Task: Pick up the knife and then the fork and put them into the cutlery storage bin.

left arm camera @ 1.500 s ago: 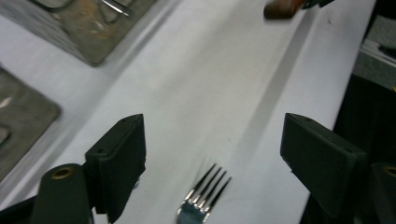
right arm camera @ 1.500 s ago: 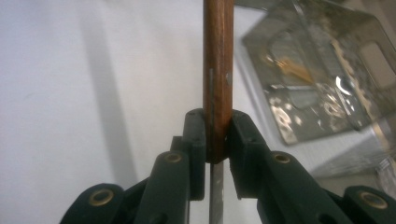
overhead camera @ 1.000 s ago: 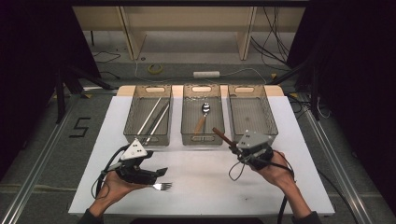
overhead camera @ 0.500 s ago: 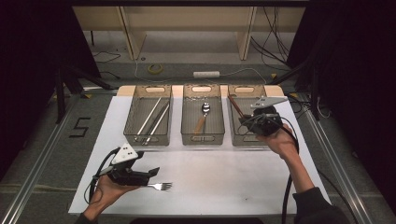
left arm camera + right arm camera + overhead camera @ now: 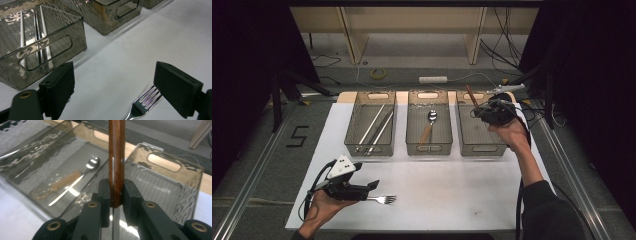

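The right gripper [image 5: 484, 111], upper right of the high view, clamps a wooden-handled utensil [image 5: 115, 157] above the right bin [image 5: 477, 142]. Lower left, the left gripper [image 5: 113, 85] gapes beside the fork [image 5: 143, 105].

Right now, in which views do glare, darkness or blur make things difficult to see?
High view: dark surroundings, but the white table is evenly lit. Left gripper view: glare ripples on the left bin wall, and the fork tines gleam. Right gripper view: the wooden handle is close and soft, and bright reflections cross the spoon.
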